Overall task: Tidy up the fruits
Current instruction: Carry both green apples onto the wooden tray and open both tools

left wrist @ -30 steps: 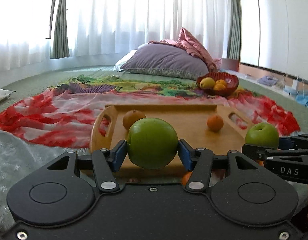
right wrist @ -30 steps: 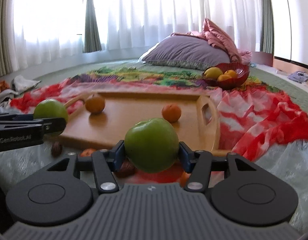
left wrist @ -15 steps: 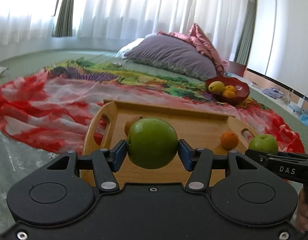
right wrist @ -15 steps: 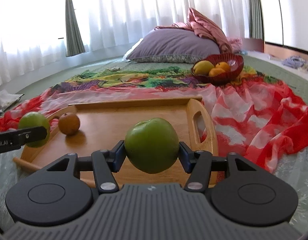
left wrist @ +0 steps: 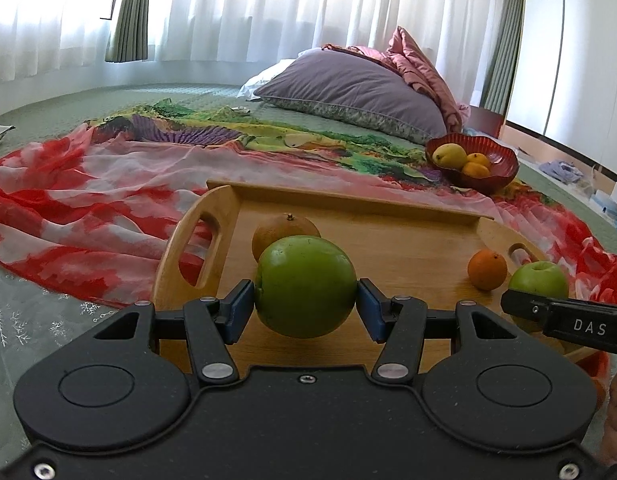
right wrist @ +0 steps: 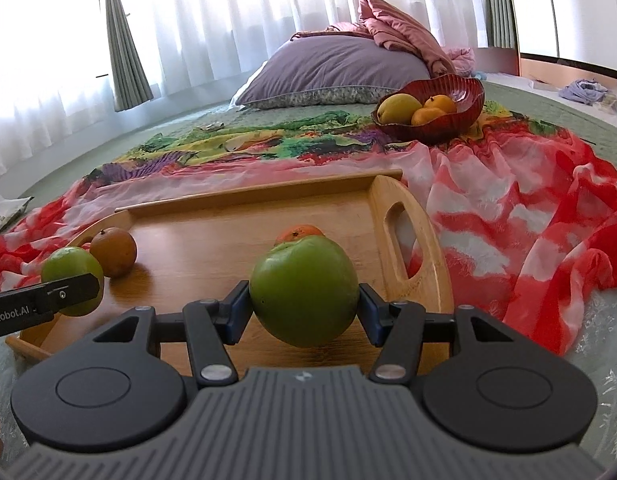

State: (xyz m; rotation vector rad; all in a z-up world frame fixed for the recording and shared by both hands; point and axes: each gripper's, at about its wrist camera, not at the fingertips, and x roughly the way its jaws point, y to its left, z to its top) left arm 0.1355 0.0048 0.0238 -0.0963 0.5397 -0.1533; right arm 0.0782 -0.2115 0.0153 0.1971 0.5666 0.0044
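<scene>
My left gripper (left wrist: 305, 300) is shut on a green apple (left wrist: 305, 286) and holds it just above the near left part of a wooden tray (left wrist: 388, 248). My right gripper (right wrist: 304, 304) is shut on a second green apple (right wrist: 304, 290) above the tray's near right part (right wrist: 228, 240). A brownish orange (left wrist: 284, 230) lies on the tray behind the left apple and a small orange (left wrist: 487, 269) lies at the right. Each view shows the other gripper's apple: the right one in the left wrist view (left wrist: 538, 278), the left one in the right wrist view (right wrist: 72, 270).
A red bowl (left wrist: 496, 160) with a yellow fruit and two oranges stands beyond the tray on a red and multicoloured cloth (left wrist: 88, 192). A purple pillow (left wrist: 348, 88) lies further back. White curtains cover the windows behind.
Both grippers have moved forward with their apples, from in front of the tray's near edge to over the tray. The fruit that lay on the floor before the tray has dropped out of view.
</scene>
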